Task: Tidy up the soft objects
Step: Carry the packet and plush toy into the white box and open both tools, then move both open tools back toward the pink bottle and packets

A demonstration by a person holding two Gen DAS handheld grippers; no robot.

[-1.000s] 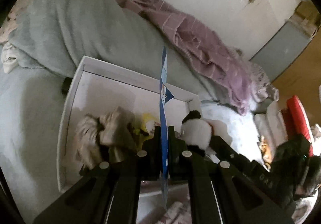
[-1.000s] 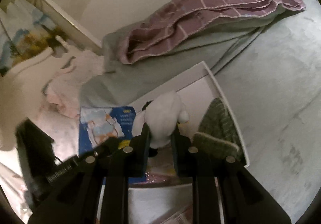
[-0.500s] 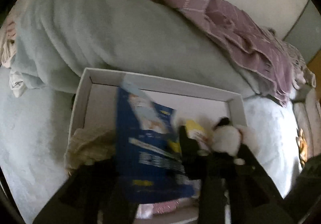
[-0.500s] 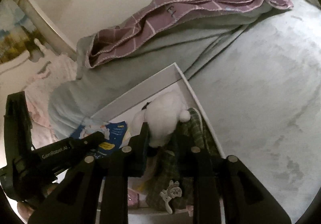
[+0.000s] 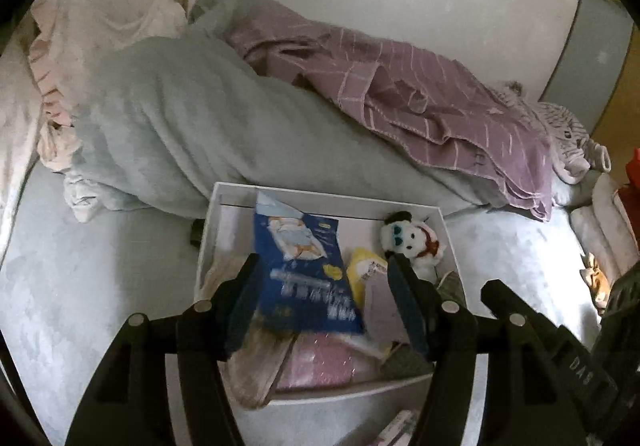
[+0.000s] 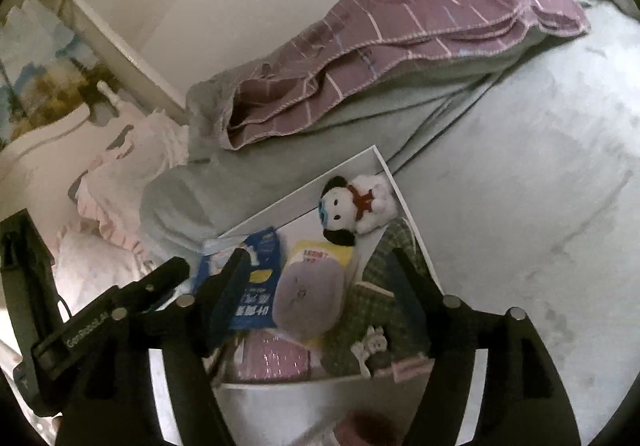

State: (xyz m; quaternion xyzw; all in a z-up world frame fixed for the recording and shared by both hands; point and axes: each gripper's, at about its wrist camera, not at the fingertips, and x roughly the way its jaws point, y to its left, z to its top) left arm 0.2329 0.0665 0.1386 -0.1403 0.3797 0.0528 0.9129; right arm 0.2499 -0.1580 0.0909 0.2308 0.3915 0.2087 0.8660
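A white box (image 5: 320, 193) sits on the bed with soft things in it. A blue packet (image 5: 304, 270) lies flat inside, under my left gripper (image 5: 324, 266), whose jaws are opening and touch nothing. A white plush dog (image 6: 356, 206) rests in the far corner of the box (image 6: 312, 186). My right gripper (image 6: 320, 258) hangs above the box with its jaws opening and nothing gripped. Below it lie a lilac pouch on a yellow packet (image 6: 308, 294), a green checked cloth (image 6: 384, 286) and a pink packet (image 6: 272, 358). The plush dog (image 5: 412, 238) also shows in the left wrist view.
Behind the box a grey-green blanket (image 5: 180, 118) is heaped up, with a purple striped blanket (image 5: 420, 86) on top. Pink ruffled bedding (image 5: 80, 26) lies at the far left. Bare sheet (image 6: 540, 186) stretches to the right of the box. A white wall runs behind the bed.
The left gripper let go of the upright blue packet, which now lies flat in the box. The right gripper released the plush dog into the far corner. Both grippers pulled back and up.
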